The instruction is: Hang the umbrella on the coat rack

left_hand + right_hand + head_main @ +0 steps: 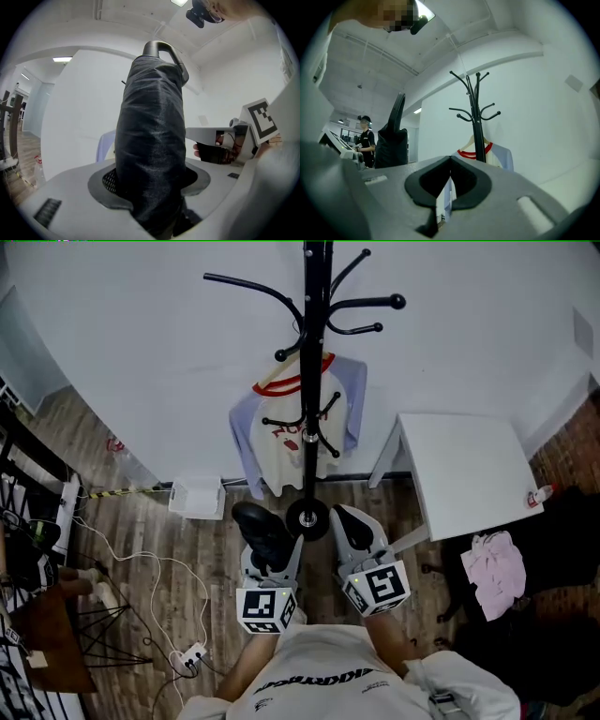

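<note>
At the rack: my left gripper [267, 554] pinches the folded black umbrella [150, 136] round its middle, upright, with its loop handle [165, 50] on top. In the head view it sits at lower centre, just left of the foot of the coat rack [317, 362]. My right gripper [449, 185] is pressed together on nothing, just right of that foot. The rack rises to top centre, a shirt [298, 427] hanging below the bare upper hooks [246, 283]. To do this well, I judge, I should lift the umbrella until the loop clears a bare hook's tip. I would choose an arm clear of the shirt, slide the loop over it and let it settle before spreading the gripper. The fabric looks slick, so a firm pinch and a slow rise should guard against slipping; the free gripper could steady the rack
</note>
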Tool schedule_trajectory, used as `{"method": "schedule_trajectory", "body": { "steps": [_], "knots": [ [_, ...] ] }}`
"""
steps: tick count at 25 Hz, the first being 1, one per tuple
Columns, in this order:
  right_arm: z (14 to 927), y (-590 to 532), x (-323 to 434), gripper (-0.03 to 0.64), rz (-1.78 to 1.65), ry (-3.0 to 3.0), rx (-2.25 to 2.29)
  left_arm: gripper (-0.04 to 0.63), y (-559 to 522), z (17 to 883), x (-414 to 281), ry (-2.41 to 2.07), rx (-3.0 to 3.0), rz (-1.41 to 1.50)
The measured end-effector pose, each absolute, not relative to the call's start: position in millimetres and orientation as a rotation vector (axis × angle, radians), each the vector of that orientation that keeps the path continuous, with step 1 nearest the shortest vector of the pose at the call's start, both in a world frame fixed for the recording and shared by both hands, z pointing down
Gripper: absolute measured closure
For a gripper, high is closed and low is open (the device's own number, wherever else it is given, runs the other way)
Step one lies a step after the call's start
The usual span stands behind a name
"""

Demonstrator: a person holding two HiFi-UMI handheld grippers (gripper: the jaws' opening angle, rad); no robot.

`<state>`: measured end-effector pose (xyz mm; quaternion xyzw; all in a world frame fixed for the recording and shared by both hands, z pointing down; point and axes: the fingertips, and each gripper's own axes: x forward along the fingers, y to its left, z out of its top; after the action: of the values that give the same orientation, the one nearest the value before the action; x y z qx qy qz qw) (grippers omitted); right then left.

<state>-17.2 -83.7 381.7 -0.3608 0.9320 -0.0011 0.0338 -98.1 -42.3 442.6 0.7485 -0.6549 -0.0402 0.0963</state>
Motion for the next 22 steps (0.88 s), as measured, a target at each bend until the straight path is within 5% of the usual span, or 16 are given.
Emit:
{"method": "schedule_trajectory", "body": {
  "steps": [10,22],
  "knots": [
    [367,-152,-97,0.623,0.044,2.78,-1.297,0.341,-122,433,-189,-1.804,2.325,-0.085],
    [368,-194,-120,0.623,0.053,2.741,-1.423,0.341,-174,425,-212,-1.68,2.395,-0.101]
  ]
}}
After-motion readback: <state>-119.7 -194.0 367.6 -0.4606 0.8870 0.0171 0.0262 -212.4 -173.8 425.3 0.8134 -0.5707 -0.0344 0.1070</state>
